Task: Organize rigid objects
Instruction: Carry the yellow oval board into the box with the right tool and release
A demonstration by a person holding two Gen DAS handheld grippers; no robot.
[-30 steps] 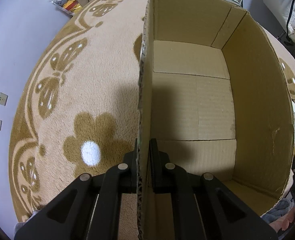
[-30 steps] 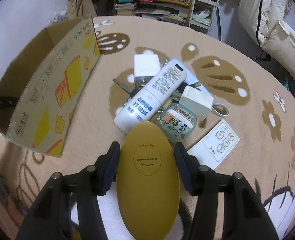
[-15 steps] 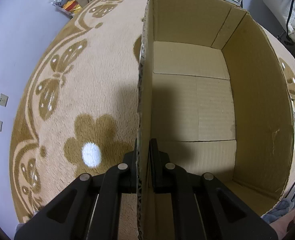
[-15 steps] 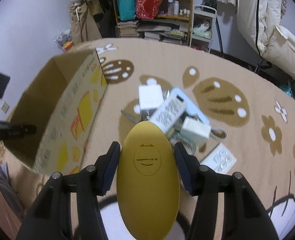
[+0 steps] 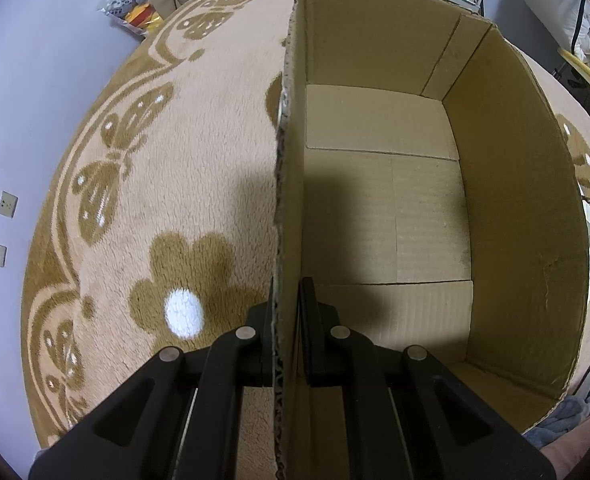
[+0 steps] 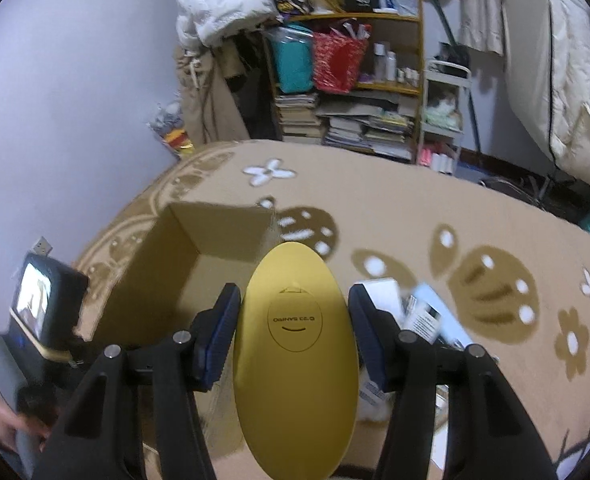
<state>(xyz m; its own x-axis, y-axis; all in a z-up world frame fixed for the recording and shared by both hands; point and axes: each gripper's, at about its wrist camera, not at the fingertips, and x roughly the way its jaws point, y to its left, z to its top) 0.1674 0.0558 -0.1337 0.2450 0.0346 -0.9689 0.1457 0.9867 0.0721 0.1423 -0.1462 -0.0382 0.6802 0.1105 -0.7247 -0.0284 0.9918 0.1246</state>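
While the cardboard box (image 5: 415, 208) fills the middle and right of the left wrist view, its floor bare, the step in hand looks like loading the first item. The left gripper (image 5: 287, 320), at bottom centre, pinches the box's near wall between closed fingers, steadying it. In the right wrist view the right gripper (image 6: 295, 328) clamps a yellow oval case (image 6: 295, 360) at lower centre, above the box's near edge. Next it probably needs carrying over the opening, then lowering and releasing. The remaining items (image 6: 419, 312), at lower right behind a finger, are blurred and mostly hidden.
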